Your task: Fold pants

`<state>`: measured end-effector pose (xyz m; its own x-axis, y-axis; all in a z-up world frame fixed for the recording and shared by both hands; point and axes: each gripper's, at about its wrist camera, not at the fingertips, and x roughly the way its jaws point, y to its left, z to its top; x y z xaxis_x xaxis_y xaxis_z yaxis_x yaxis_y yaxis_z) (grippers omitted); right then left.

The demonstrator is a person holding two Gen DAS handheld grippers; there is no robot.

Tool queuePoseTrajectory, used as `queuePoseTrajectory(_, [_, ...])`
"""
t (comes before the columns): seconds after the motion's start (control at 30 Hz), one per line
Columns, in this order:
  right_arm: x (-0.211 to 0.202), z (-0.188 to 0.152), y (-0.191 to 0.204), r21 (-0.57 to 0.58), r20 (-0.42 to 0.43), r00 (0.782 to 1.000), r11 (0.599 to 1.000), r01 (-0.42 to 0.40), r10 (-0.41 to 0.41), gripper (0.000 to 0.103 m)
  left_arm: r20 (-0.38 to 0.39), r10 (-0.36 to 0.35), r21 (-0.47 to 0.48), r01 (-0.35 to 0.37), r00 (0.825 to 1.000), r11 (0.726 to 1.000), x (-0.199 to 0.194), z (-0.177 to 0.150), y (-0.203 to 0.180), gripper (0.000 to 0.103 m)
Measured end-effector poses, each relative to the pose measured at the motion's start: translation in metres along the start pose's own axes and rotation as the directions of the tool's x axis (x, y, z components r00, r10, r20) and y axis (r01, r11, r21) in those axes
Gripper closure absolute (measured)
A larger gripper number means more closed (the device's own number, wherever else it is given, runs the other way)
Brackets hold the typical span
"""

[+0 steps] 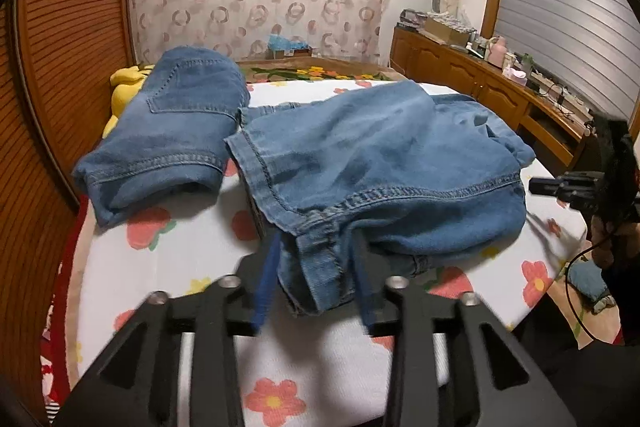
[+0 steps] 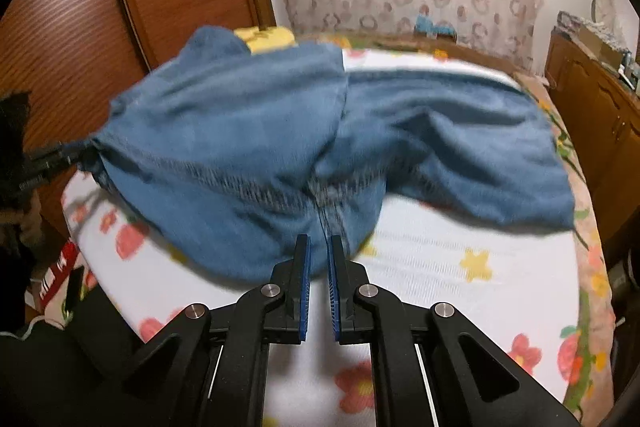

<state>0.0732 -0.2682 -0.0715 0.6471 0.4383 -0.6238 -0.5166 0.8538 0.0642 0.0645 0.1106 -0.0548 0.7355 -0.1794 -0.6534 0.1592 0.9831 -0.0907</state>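
On the floral bedsheet point(image 1: 160, 267), right of an already folded pair point(image 1: 168, 135), the jeans point(image 1: 380, 167) are mid-fold: the left gripper point(image 1: 316, 291) is spread around their near edge, the right gripper point(image 2: 318, 267) nearly pressed together against denim, so smoothing seems next.

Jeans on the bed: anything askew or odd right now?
Yes. The nearer jeans lie rumpled, edges unaligned, one corner sticking out between the fingers of the left hand-held gripper. The other jeans sit neatly folded beside them.
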Motion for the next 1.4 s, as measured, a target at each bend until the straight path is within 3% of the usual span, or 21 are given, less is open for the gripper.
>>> queuePoseTrajectory(0.03, [-0.001, 0.002, 0.006, -0.001, 0.015, 1.000, 1.000, 0.000, 0.000, 0.095, 0.007, 0.004, 0.002, -0.004, 1.000, 1.000, -0.002, 0.002, 0.001, 0.054])
queuePoseTrajectory(0.13, [0.000, 0.009, 0.010, -0.005, 0.055, 0.998, 1.000, 0.007, -0.007, 0.093, 0.034, 0.007, -0.001, -0.007, 0.999, 1.000, -0.009, 0.008, 0.007, 0.054])
queuePoseTrajectory(0.27, [0.017, 0.018, 0.018, -0.032, 0.076, 0.997, 0.999, 0.021, -0.018, 0.082, 0.061, 0.025, 0.000, -0.025, 0.998, 1.000, -0.012, 0.022, 0.017, 0.054])
queuePoseTrajectory(0.33, [0.024, 0.016, 0.021, -0.033, 0.078, 0.997, 0.999, 0.020, -0.017, 0.072, 0.072, 0.036, 0.010, -0.037, 0.997, 0.999, -0.012, 0.031, 0.020, 0.054])
queuePoseTrajectory(0.5, [0.042, 0.015, 0.028, -0.062, 0.068, 0.997, 0.998, 0.027, -0.022, 0.068, 0.105, 0.058, 0.006, -0.059, 0.993, 0.998, -0.019, 0.042, 0.029, 0.053])
queuePoseTrajectory(0.6, [0.041, 0.013, 0.025, -0.070, 0.049, 0.998, 0.997, 0.030, -0.027, 0.068, 0.113, 0.071, -0.013, -0.070, 0.991, 0.997, -0.019, 0.046, 0.037, 0.046])
queuePoseTrajectory(0.7, [0.041, 0.021, 0.023, -0.062, 0.048, 0.999, 0.998, 0.022, -0.019, 0.067, 0.098, 0.081, -0.011, -0.081, 0.992, 0.997, -0.005, 0.051, 0.044, 0.042])
queuePoseTrajectory(0.9, [0.041, 0.038, 0.015, -0.042, 0.062, 0.998, 0.999, 0.005, -0.002, 0.054, 0.018, 0.078, -0.016, -0.077, 0.997, 0.997, 0.048, 0.058, 0.055, 0.042])
queuePoseTrajectory(1.03, [0.053, 0.044, 0.018, -0.061, 0.059, 0.998, 0.998, 0.025, -0.022, 0.054, -0.019, 0.039, -0.033, -0.039, 0.999, 0.999, 0.068, 0.065, 0.060, 0.052])
queuePoseTrajectory(1.2, [0.061, 0.046, 0.020, -0.092, 0.047, 0.998, 0.995, 0.038, -0.034, 0.054, -0.072, 0.042, -0.004, -0.042, 0.997, 0.999, 0.083, 0.069, 0.055, 0.057])
queuePoseTrajectory(1.33, [0.067, 0.047, 0.019, -0.104, 0.038, 0.998, 0.993, 0.048, -0.045, 0.054, -0.091, 0.052, 0.037, -0.049, 0.995, 0.998, 0.084, 0.068, 0.049, 0.082])
queuePoseTrajectory(1.4, [0.071, 0.045, 0.022, -0.114, 0.029, 0.998, 0.992, 0.057, -0.054, 0.054, -0.063, 0.044, 0.056, -0.040, 0.997, 0.998, 0.076, 0.072, 0.044, 0.085])
